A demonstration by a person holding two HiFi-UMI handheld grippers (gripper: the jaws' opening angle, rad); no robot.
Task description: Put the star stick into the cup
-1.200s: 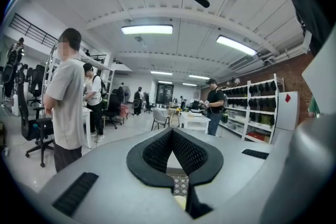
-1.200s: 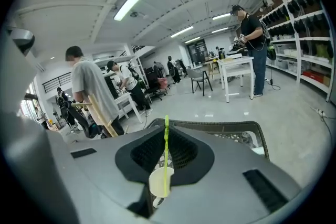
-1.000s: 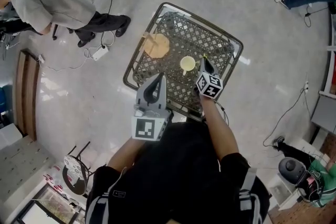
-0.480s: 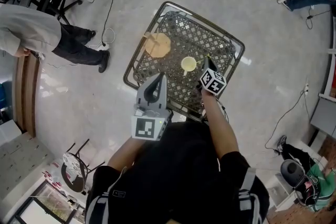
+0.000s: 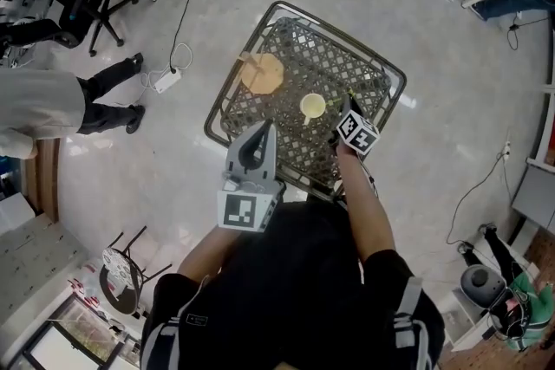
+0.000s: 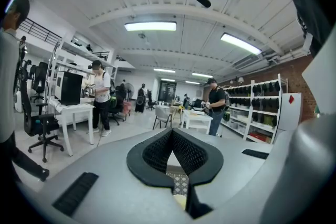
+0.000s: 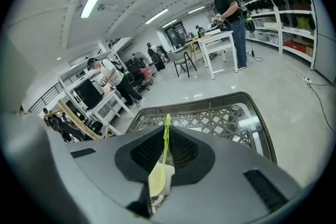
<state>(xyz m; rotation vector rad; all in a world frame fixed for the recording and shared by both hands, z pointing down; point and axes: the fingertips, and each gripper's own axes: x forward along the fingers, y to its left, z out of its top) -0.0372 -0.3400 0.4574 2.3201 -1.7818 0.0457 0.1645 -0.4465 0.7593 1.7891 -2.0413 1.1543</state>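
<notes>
Right gripper (image 5: 349, 102) pinches star stick (image 7: 165, 141) upright just beside cup (image 5: 312, 106), frame center, probably for insertion; left gripper (image 5: 264, 133) closed, empty, idle.

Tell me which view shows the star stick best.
Right gripper view: the thin yellow-green star stick stands clamped between the jaws of the right gripper, with the cup showing below. Head view shows only a tiny tip by that gripper. Left gripper view doesn't show it.
</notes>
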